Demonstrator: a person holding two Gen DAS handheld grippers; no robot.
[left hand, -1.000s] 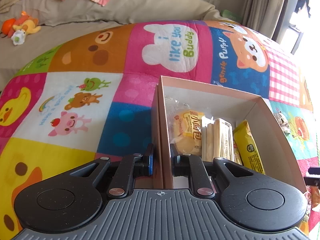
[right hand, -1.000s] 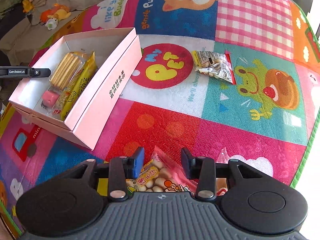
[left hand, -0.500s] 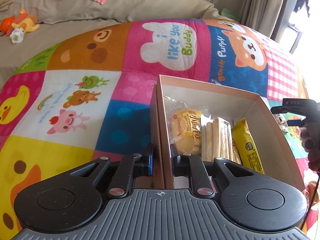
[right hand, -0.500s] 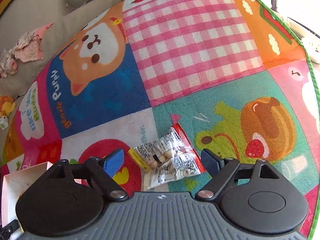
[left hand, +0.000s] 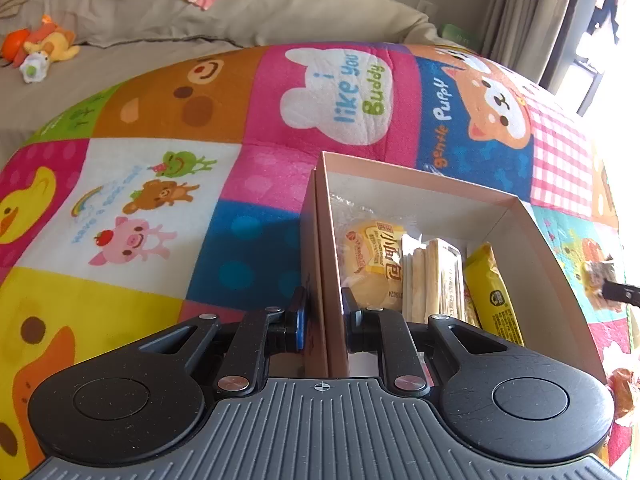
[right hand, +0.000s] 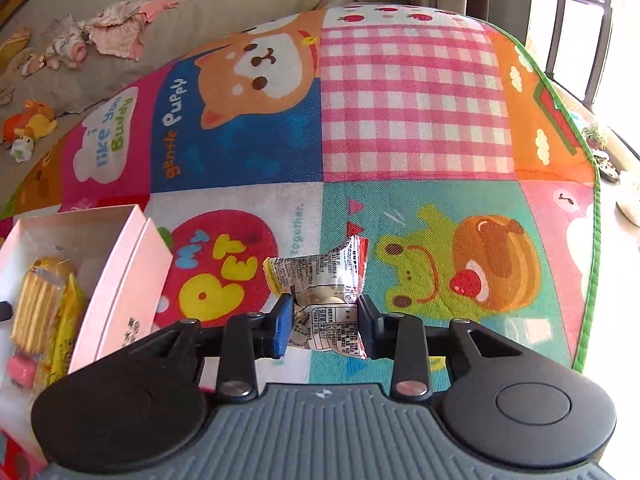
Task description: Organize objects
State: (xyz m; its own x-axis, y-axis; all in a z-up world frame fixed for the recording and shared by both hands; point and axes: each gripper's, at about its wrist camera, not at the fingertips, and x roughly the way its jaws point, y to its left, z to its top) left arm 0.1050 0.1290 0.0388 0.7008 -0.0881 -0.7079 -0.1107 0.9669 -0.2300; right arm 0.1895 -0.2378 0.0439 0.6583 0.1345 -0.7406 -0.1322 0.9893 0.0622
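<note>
Right wrist view: the right gripper (right hand: 325, 326) is clamped on the snack packet (right hand: 324, 280); the pink box (right hand: 120, 276) lies at nine o'clock, its near wall pinched by the left gripper (left hand: 324, 320).

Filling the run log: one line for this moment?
left tongs: clamp box wall | right tongs: grip snack packet | packet not yet boxed

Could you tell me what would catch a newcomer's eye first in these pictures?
Probably the bright cartoon play mat that fills both views. Next, the right tongs are shut on a clear snack packet near the mat's frog patch. The left tongs clamp the near wall of the pink box, which holds several snacks.
</note>
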